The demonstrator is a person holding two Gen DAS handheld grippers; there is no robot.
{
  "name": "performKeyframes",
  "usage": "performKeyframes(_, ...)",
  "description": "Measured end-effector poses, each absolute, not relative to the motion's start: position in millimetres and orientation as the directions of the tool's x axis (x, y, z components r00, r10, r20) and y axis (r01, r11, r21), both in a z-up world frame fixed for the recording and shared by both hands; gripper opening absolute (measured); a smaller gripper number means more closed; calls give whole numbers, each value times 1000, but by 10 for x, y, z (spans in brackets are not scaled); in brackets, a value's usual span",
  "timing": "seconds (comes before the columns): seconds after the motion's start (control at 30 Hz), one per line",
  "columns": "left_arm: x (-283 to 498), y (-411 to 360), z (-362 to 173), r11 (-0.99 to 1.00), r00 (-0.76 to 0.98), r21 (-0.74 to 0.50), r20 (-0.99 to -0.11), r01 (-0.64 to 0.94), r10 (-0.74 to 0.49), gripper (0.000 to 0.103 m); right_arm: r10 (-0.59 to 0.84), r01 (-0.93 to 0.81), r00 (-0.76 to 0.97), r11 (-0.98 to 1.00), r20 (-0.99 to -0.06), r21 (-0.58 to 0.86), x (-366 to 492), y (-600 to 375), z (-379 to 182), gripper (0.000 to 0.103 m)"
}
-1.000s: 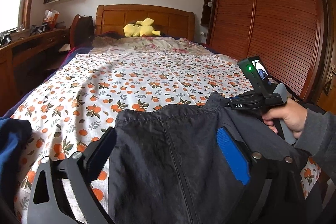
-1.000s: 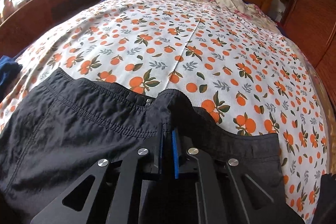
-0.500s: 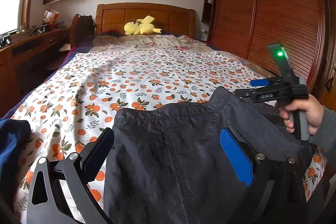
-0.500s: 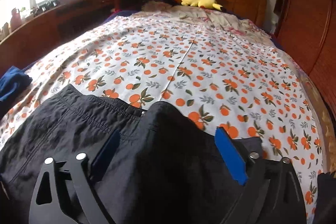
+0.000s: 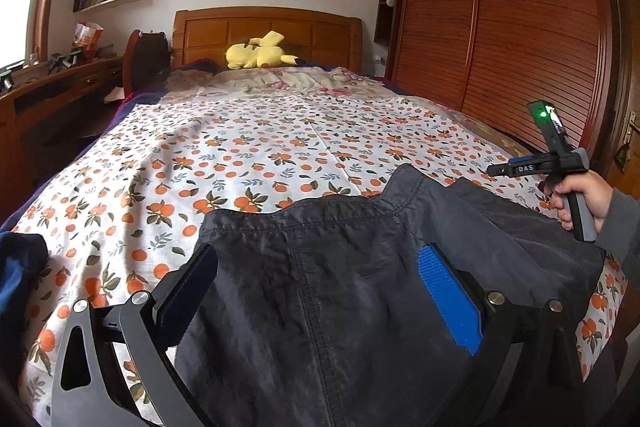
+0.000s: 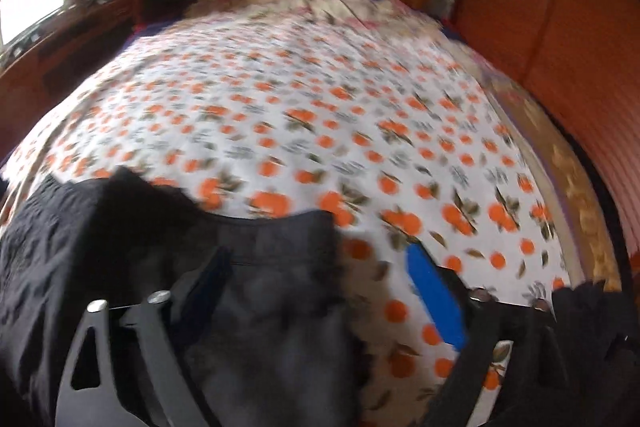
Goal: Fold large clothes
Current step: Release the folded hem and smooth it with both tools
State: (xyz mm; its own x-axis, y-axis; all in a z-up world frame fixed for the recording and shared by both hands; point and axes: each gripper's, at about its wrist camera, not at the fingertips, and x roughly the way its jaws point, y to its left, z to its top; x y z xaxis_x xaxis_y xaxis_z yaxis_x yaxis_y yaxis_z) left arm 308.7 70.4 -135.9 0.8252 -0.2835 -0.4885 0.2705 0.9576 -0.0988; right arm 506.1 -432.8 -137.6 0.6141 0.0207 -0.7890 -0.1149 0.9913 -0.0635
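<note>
A dark grey garment (image 5: 360, 287) lies on the near end of the bed (image 5: 280, 147), its stitched waistband edge pointing toward the headboard. My left gripper (image 5: 320, 291) is open, its fingers spread wide just above the garment, holding nothing. My right gripper (image 6: 320, 291) is open above the garment's right edge (image 6: 260, 267), over cloth and sheet; this view is blurred by motion. The right gripper also shows in the left wrist view (image 5: 556, 163), held in a hand at the right, above the garment.
The bed has a white sheet with orange fruit print. A yellow plush toy (image 5: 260, 55) lies by the wooden headboard (image 5: 268, 31). A blue cloth (image 5: 20, 267) lies at the bed's left edge. A wooden wardrobe (image 5: 520, 27) stands right, a desk (image 5: 48, 91) left.
My right gripper has let go of the garment's waistband, opened, and moved up and to the right. The waistband has dropped back onto the bed. My left gripper stays open over the garment.
</note>
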Motion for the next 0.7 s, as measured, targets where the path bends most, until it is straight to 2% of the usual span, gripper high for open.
performKeyframes(0.07, 3099, 674, -1374, 957, 822, -96, -492, 275, -286, 101, 17, -97, 589, 994, -808, -50, 5133, -4426, -1459, 72)
performKeyframes(0.27, 3152, 576, -1467, 955, 809, -78, -514, 286, -285, 101, 124, -106, 496, 991, -859, 82, 5279, -4489, -1711, 58)
performKeyframes(0.33, 3161, 561, -1495, 955, 805, -74, -521, 287, -283, 101, 150, -133, 478, 986, -866, 97, 5298, -4419, -1761, 48)
performKeyframes(0.37, 3164, 563, -1505, 955, 804, -75, -523, 287, -283, 101, 152, -147, 461, 985, -874, 93, 5307, -4376, -1798, 39)
performKeyframes(0.4, 3170, 562, -1516, 955, 802, -76, -526, 288, -284, 101, 157, -157, 451, 983, -878, 95, 5304, -4350, -1821, 24)
performKeyframes(0.5, 3186, 569, -1542, 954, 797, -81, -532, 289, -287, 101, 119, -176, 477, 984, -871, 38, 5275, -4270, -1800, 6)
performKeyframes(0.6, 3202, 562, -1573, 953, 792, -83, -538, 291, -289, 101, 18, -82, 560, 996, -828, -34, 5244, -4370, -1683, 4)
performKeyframes(0.7, 3232, 569, -1610, 953, 785, -86, -547, 291, -289, 101, 10, -70, 554, 997, -832, -34, 5241, -4392, -1679, 4)
